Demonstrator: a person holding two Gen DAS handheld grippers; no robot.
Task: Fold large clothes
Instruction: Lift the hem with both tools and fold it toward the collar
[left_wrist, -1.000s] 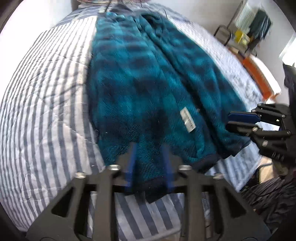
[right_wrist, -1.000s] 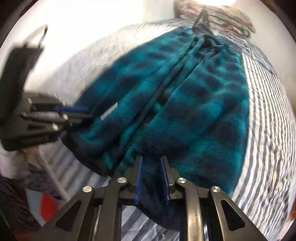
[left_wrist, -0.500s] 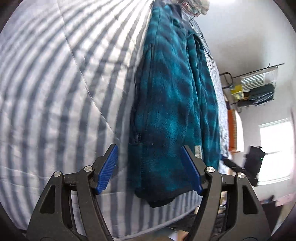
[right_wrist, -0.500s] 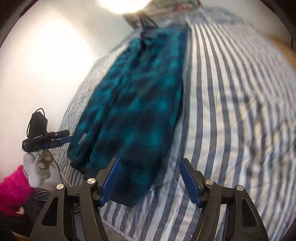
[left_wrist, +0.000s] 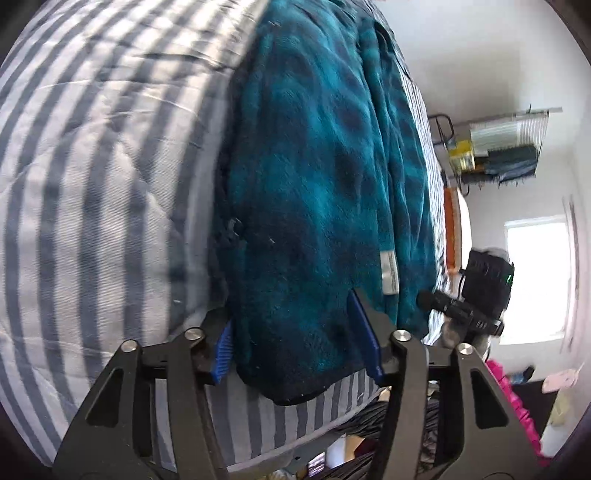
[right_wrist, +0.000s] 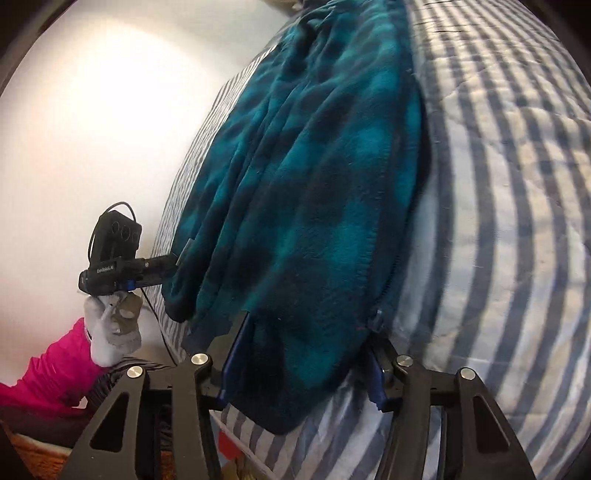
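Striped bed (left_wrist: 92, 184): both tongs (left_wrist: 295, 343) (right_wrist: 301, 363) closing around fleece (left_wrist: 314, 166) hem at near edge; next, grip, lift, fold

fleece jacket (left_wrist: 317, 192): plush teal-and-navy plaid cloth, fuzzy, matt.
quilt (left_wrist: 92, 184): under the jacket, striped woven cotton, stitched, matt.
left tongs (left_wrist: 295, 343): matt black plastic, shiny metal screws, ribbed blue pads.
glove (right_wrist: 110, 328): grey knit.
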